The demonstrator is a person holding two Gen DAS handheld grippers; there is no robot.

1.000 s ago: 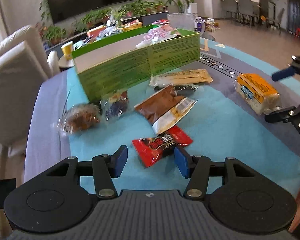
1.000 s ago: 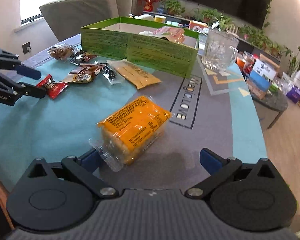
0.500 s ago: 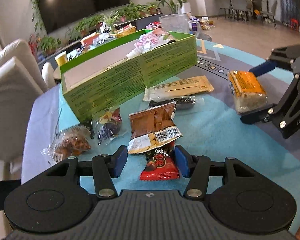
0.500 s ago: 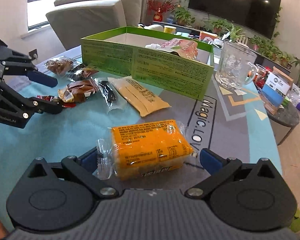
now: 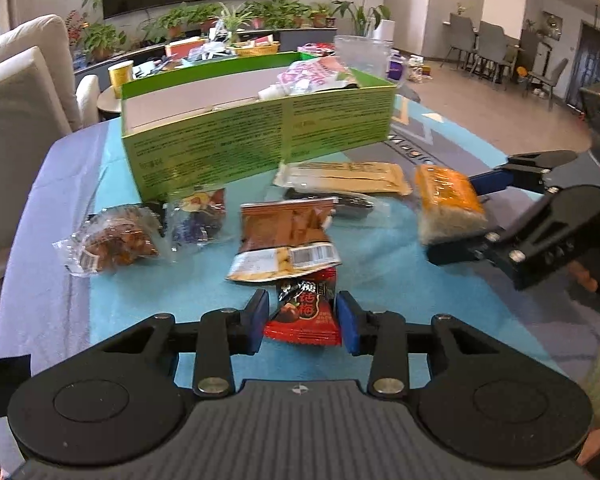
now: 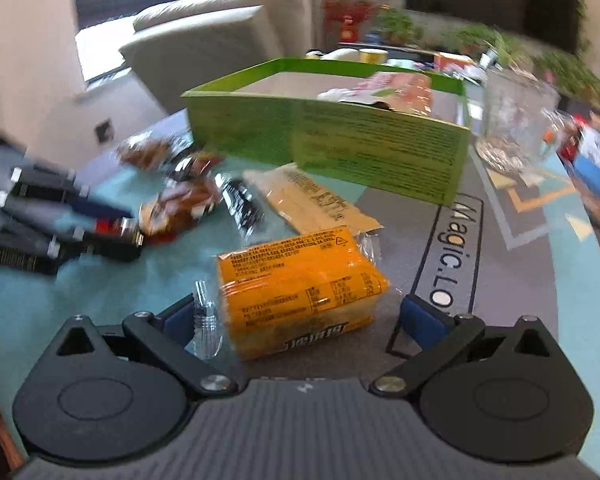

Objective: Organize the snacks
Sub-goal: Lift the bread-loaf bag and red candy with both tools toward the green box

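Observation:
A red snack packet (image 5: 304,312) lies on the teal tablecloth between my left gripper's (image 5: 302,316) blue pads. The jaws are closing and both pads touch the packet's edges. An orange wrapped cake pack (image 6: 296,292) sits between my right gripper's (image 6: 300,316) fingers; those jaws stand wide, with a gap at the right pad. In the left wrist view the right gripper (image 5: 454,220) straddles the orange pack (image 5: 448,200). The green cardboard box (image 5: 260,144) stands behind, with a pink pouch (image 5: 316,76) inside.
A brown peanut packet (image 5: 288,236) overlaps the red packet's far end. A beige bar (image 5: 344,176), a dark packet (image 5: 340,200), a clear candy bag (image 5: 198,216) and a wrapped pastry (image 5: 112,240) lie before the box. A glass mug (image 6: 516,116) stands right of the box.
My left gripper's pads have closed in from both sides onto the red packet. The right gripper has slid forward around the orange pack, toward the other snacks.

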